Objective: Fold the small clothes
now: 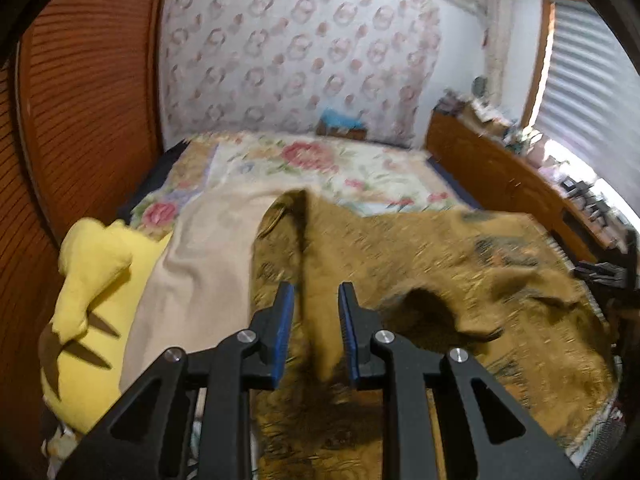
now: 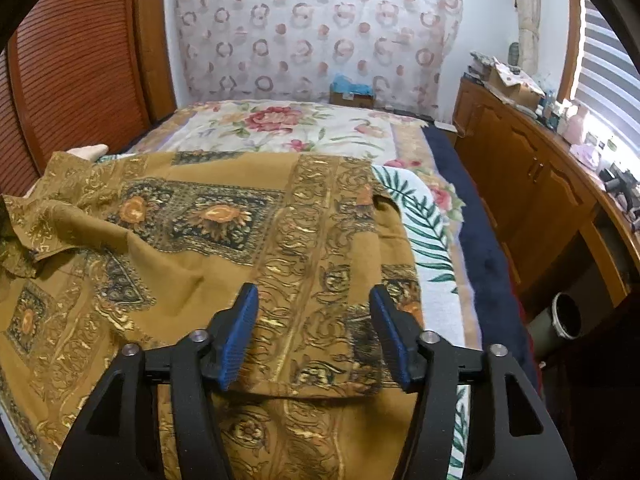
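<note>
ITEM: mustard patterned garment [image 2: 248,240], spread rumpled over bed [image 2: 472,280] near edge | PROGRESS: early, one flap turned, rest unfolded | L gripper [image 1: 316,300]: jaws parted, astride raised ridge, no pinch | R gripper [image 2: 314,300]: wide, empty, over hem

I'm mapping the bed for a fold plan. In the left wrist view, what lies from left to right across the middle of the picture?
Yellow plush toy → beige cloth → mustard patterned garment, with a raised fold of it between the left claw's fingers → wooden cabinet at the right.
</note>
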`<move>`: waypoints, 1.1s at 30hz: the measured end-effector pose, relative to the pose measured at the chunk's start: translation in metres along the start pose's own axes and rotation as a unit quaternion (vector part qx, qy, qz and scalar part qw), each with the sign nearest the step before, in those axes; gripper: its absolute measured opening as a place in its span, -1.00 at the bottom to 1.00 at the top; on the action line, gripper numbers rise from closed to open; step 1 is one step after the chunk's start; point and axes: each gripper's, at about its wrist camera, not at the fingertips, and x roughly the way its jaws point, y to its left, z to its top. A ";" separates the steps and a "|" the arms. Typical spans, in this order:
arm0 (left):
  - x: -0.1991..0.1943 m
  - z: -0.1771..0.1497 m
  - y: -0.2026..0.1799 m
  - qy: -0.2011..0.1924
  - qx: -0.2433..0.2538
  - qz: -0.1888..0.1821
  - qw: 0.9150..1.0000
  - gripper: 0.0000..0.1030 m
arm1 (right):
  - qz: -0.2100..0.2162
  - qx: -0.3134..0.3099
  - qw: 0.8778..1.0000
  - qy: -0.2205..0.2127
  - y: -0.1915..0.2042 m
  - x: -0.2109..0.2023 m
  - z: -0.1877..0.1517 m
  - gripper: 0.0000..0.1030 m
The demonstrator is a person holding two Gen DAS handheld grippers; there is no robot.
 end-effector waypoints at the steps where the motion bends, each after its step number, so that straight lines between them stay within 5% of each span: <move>1: 0.003 -0.004 0.003 0.008 -0.003 0.002 1.000 -0.61 | 0.002 0.003 1.000 0.005 -0.003 0.001 -0.001 0.16; 14: 0.007 -0.040 -0.012 0.048 0.016 -0.025 0.998 -0.61 | 0.003 0.033 0.999 0.032 -0.032 0.005 -0.020 0.16; 23: 0.019 -0.049 -0.014 0.079 0.021 -0.006 0.997 -0.60 | 0.007 0.027 0.999 0.035 -0.029 0.012 -0.029 0.15; 25: 0.018 -0.051 -0.014 0.078 0.022 -0.008 0.997 -0.60 | 0.014 0.020 0.999 0.037 -0.027 0.014 -0.031 -0.31; 29: 0.017 -0.053 -0.019 0.077 0.035 -0.028 0.996 -0.61 | 0.023 0.013 0.999 0.038 -0.021 0.014 -0.031 -0.54; 33: 0.009 -0.054 -0.019 0.066 0.040 -0.057 0.995 -0.95 | 0.030 0.015 0.999 0.036 -0.024 0.014 -0.028 -0.83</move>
